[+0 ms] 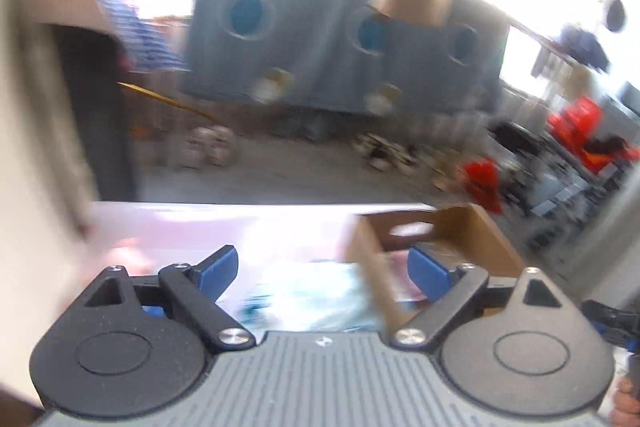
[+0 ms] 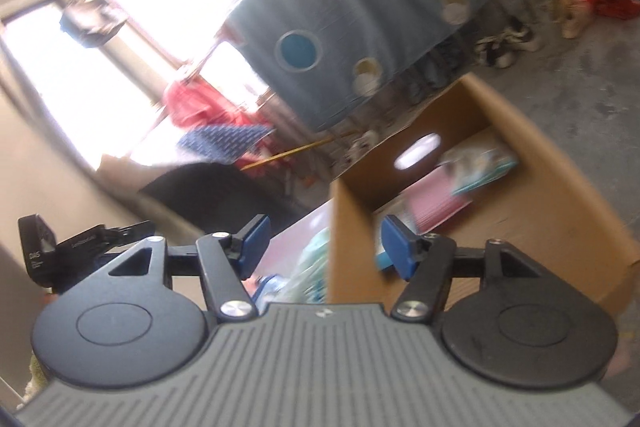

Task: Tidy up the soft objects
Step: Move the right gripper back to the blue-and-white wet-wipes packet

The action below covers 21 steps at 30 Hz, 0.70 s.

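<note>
— Where were the soft things?
— In the cardboard box (image 2: pixel 500 195), as the right wrist view showed: a pale teal bundle (image 2: pixel 480 163) lay on a pink folded piece (image 2: pixel 432 207) on its floor. The left view caught only the box's near corner (image 1: pixel 472 239), blurred.
— And outside it?
— More pale teal fabric (image 1: pixel 312 291) lay just beside the box wall on a pinkish surface (image 1: pixel 180 227); both views had it, smeared.
— The claws?
— The left gripper (image 1: pixel 322 273) stood spread wide, nothing between its blue pads (image 1: pixel 218 273). The right gripper (image 2: pixel 324 245) was released too, and the box's near edge showed through its gap, beyond the pads.
— Around them?
— A blue-grey hanging cloth with round patches (image 2: pixel 340 39) before bright windows, shoes (image 2: pixel 508 43) on the concrete floor, red bags (image 1: pixel 576 123). Only the right view showed the other gripper's black body (image 2: pixel 60 251) to its left.
</note>
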{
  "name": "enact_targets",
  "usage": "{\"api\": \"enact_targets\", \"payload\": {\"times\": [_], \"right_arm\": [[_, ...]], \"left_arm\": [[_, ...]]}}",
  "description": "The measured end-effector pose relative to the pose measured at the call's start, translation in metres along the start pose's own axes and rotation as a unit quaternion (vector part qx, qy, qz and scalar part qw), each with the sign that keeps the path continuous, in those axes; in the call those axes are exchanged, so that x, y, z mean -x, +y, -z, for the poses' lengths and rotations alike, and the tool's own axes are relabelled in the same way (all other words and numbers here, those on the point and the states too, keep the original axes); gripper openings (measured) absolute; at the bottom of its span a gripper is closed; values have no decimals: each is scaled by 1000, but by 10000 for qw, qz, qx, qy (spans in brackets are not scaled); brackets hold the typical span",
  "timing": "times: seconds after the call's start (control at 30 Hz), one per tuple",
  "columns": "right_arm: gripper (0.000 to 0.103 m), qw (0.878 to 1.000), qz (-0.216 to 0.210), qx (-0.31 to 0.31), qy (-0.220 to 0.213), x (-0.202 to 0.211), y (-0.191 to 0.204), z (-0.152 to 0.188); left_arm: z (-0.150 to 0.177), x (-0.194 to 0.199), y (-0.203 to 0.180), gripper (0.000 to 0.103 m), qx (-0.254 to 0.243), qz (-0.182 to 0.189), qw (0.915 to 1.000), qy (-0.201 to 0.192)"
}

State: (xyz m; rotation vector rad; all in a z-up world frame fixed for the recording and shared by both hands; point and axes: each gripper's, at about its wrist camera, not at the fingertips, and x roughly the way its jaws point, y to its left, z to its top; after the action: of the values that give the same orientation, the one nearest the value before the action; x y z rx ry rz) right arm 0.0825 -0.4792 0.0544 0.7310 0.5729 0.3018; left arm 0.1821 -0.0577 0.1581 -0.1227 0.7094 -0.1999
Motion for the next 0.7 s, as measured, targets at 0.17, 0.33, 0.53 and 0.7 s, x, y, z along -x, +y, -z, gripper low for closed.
{"api": "enact_targets", "payload": {"times": [0.17,0.33,0.53,0.7], "right_arm": [[64,9981,-371,134,472,-35,42,28],[64,9924,-592,202,1057,-81,83,52],[65,9789,-747,292,1882,-146,132,81],[66,9643,-808,225,2513,-220,173,99]], "left_arm": [[51,43,69,94,504,-672,9964,-146],[109,56,118,94,643,-1115,9916,-149],[146,47,138,93,116,-1317,9910,-200],[147,13,125,94,-963,-1126,9886,-255]]}}
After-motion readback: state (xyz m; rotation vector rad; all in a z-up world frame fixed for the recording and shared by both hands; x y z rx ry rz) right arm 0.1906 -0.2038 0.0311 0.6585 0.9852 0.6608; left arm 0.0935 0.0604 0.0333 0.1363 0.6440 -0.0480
